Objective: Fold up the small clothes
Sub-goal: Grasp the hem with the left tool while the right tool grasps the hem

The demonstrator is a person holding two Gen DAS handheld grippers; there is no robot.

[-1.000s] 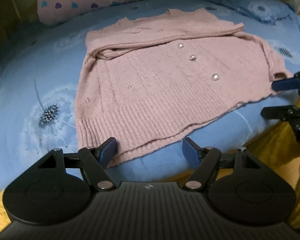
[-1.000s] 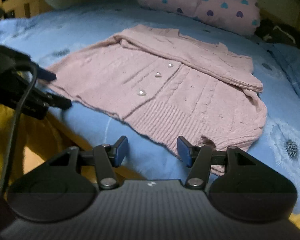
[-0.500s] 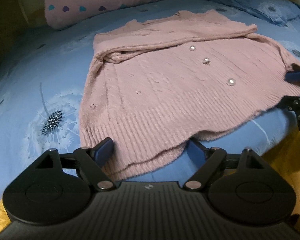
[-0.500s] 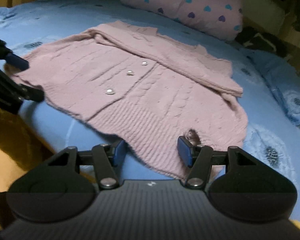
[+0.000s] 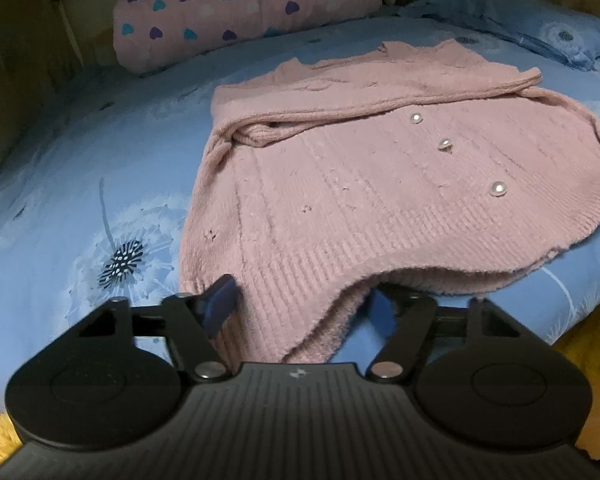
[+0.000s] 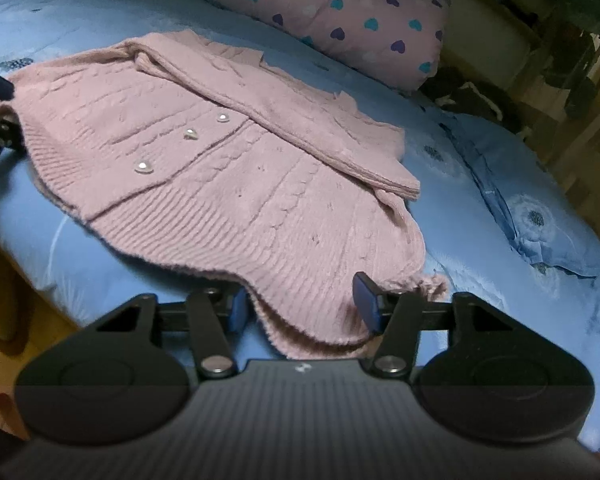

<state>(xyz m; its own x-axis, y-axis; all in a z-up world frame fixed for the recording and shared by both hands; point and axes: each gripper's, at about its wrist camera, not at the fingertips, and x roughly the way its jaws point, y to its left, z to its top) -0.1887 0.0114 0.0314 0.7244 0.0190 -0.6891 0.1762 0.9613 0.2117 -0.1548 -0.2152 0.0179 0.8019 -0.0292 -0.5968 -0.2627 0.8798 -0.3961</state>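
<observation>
The task item is a pink cable-knit cardigan with pearl-like buttons (image 5: pixel 380 184). It lies spread face-up on the blue dandelion-print bedsheet (image 5: pixel 72 184), with its ribbed hem toward the near edge of the bed and its collar toward the pink heart-print bolster pillow (image 5: pixel 236 12) at the far side. Both sleeves are folded across the chest, above the three buttons.

Left gripper (image 5: pixel 304 300): jaws spread apart, straddling one corner of the ribbed hem. The hem fabric lies between the fingers and is raised slightly off the sheet, but the fingers are not pressed against it.

Right gripper (image 6: pixel 302 306): jaws likewise spread, with the opposite hem corner lying between them. No clamping is visible.

Handling assessment:
- The knit appears soft, thick and limp. It will probably drape and sag from any point of hold, not keep a straight edge.
- It looks light, yet bulky enough to fill the jaw gap when doubled.
- The fuzzy surface should give good friction; slipping is unlikely once clamped.
- Loose yarn shows at the hem corner beside the right gripper; snagging is possible there.

Recommended hold: clamp both layers of the ribbed hem at each corner, well inside the edge. The ribbing is the densest part of the cardigan. Keep clear of the buttons.
</observation>
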